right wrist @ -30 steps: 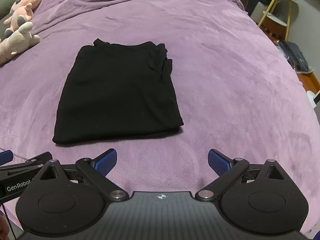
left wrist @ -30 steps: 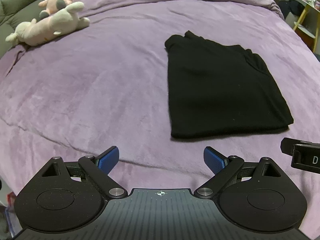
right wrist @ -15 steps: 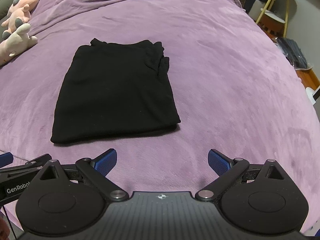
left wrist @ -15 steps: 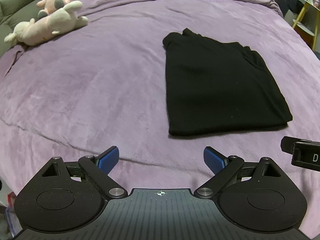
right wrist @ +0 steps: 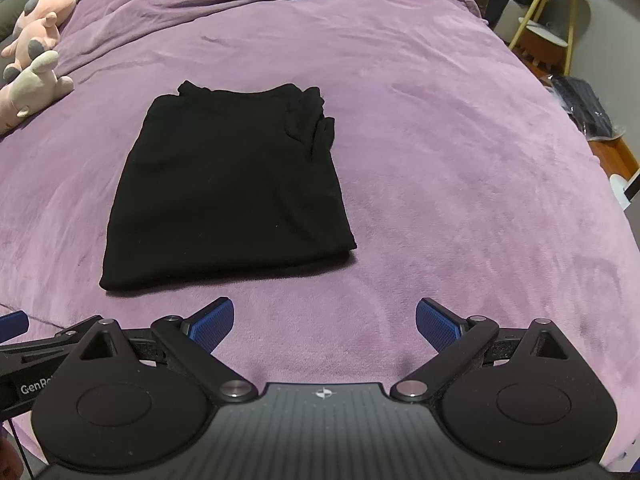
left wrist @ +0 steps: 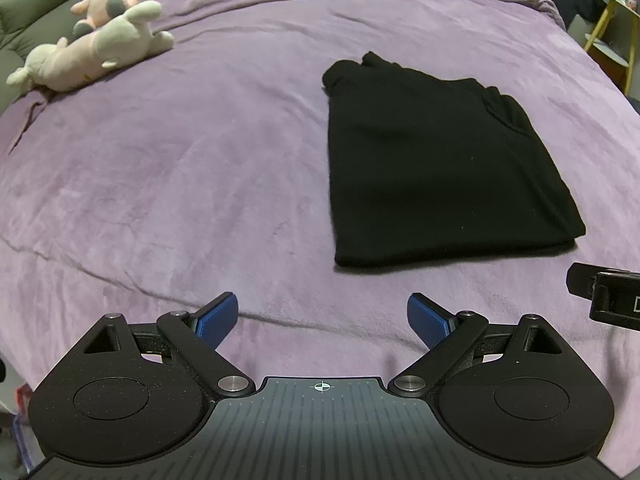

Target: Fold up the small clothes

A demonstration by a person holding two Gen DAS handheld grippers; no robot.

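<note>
A black garment [left wrist: 436, 168] lies folded into a flat rectangle on the purple bedspread [left wrist: 180, 168]. It also shows in the right wrist view [right wrist: 228, 192], left of centre. My left gripper [left wrist: 322, 322] is open and empty, hovering near the bed's front edge, short of the garment's near left corner. My right gripper [right wrist: 324, 322] is open and empty, just short of the garment's near right corner. Neither touches the cloth. The right gripper's body shows at the right edge of the left wrist view [left wrist: 608, 296].
Two plush toys [left wrist: 100, 48] lie at the bed's far left, also in the right wrist view [right wrist: 32, 60]. A yellow-legged side table [right wrist: 548, 32] and dark items on the floor [right wrist: 588, 112] stand off the bed's right side. The blanket is bunched at the far end.
Both grippers have drawn back slightly toward the near edge; the garment looks a little farther away. Both stay open. The garment has not moved.
</note>
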